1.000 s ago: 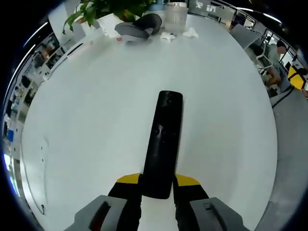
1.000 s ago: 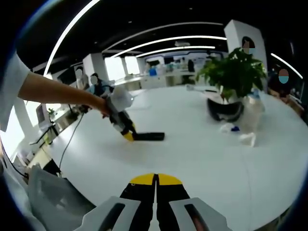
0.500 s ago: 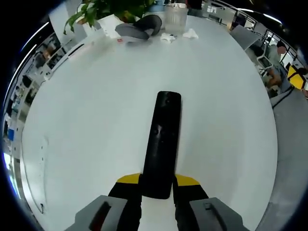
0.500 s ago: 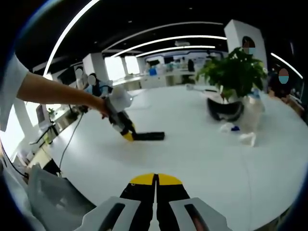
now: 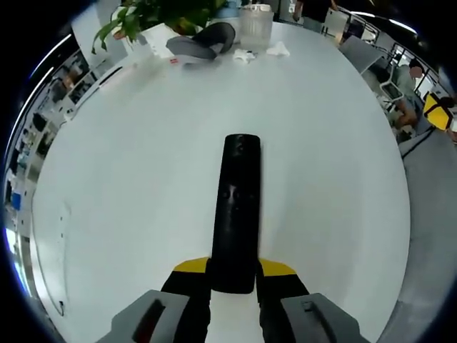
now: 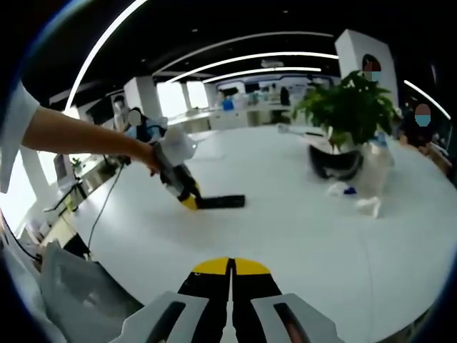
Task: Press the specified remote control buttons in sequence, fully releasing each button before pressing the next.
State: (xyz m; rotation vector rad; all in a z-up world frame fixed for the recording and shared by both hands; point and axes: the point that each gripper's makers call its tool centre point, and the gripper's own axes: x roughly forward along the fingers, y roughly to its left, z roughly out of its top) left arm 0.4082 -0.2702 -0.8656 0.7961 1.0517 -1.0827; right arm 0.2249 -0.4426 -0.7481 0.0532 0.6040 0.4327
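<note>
one remote (image 5: 235,214), two grippers, one plant (image 6: 348,107)

Remote (image 5: 235,214) on table (image 5: 128,193), plant (image 5: 157,11) beyond.

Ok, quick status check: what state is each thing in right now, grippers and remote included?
Left gripper: shut on the remote control's near end.
Remote control: held, lying along the white table, buttons up.
Right gripper: shut, holding nothing, above the table, well short of the remote.
Potted plant: upright at the table's far side.
</note>
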